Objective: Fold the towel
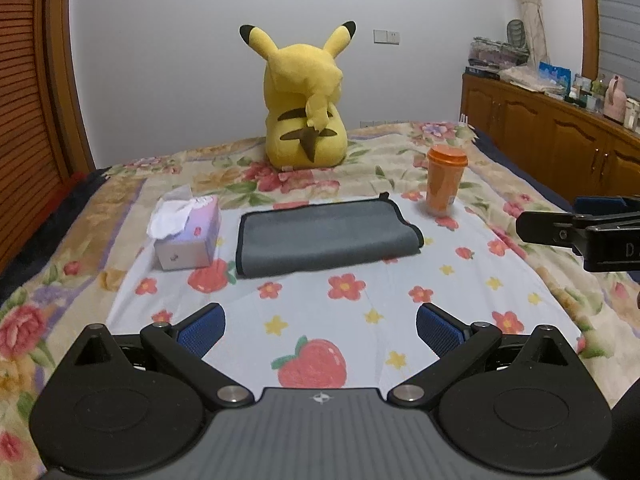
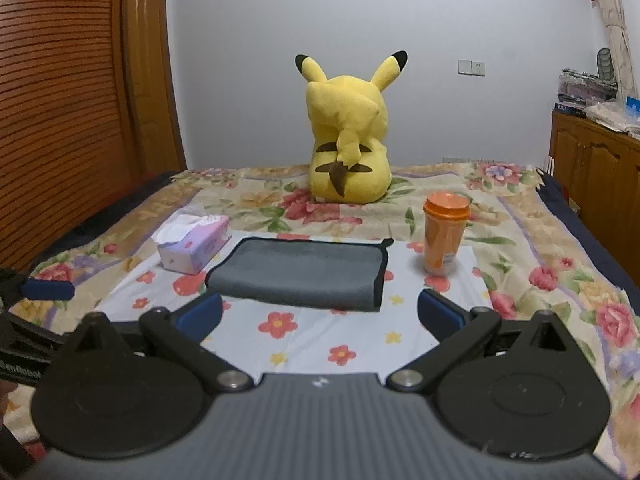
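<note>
Left wrist view is showing a tissue box (image 1: 188, 232) at centre left, the grey towel (image 1: 326, 234) lying already doubled in mid-frame on the flowered sheet (image 1: 320, 304), and an orange cup (image 1: 445, 182) standing to its right. Both the left gripper (image 1: 320, 330) and the right gripper (image 2: 320, 316) are hanging spread wide and empty, short of the towel. For the next fold, I judge each should be pinching a corner of one short end, lifting low and steering clear of the cup.
</note>
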Tool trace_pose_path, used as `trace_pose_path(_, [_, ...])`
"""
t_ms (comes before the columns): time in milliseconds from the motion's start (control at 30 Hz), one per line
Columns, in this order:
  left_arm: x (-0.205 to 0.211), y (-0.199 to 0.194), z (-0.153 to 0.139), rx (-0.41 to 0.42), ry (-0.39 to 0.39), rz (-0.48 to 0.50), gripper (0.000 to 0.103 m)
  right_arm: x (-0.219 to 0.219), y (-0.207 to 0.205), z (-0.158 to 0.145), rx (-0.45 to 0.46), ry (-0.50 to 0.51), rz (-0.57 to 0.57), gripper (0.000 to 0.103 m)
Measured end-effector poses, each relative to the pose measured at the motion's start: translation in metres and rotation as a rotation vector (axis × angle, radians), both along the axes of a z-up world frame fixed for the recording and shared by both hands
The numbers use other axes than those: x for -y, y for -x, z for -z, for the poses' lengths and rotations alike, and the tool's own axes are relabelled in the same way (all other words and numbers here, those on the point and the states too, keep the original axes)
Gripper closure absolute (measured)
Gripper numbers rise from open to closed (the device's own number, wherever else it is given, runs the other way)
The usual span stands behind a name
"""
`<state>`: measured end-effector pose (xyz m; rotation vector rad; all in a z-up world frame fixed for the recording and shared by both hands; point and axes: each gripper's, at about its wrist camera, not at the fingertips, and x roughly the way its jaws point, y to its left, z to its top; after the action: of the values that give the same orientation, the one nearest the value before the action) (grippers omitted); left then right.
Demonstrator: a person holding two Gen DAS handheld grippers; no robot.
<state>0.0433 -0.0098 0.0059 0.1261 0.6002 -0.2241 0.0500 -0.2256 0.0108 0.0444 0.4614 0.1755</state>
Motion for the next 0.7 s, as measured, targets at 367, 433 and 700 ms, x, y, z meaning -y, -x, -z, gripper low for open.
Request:
trace_pose_path(367, [0.000,0.007,0.026,-0.026,0.005,-0.014,0.000,-0.003,0.010,0.027,-0.038,0.002,0.002,0.000])
trace_pose_path(433, [-0.001,0.008,0.030,-0.032,0.005,-0.018,0.000,-0.003,0.012,0.032,-0.046,0.001,0.001,0.000])
trace_pose_path(700, [-0.003,0.008,0.042,-0.043,0.011,-0.036,0.000,-0.005,0.013,0.047,-0.062,0.005,0.001,0.000])
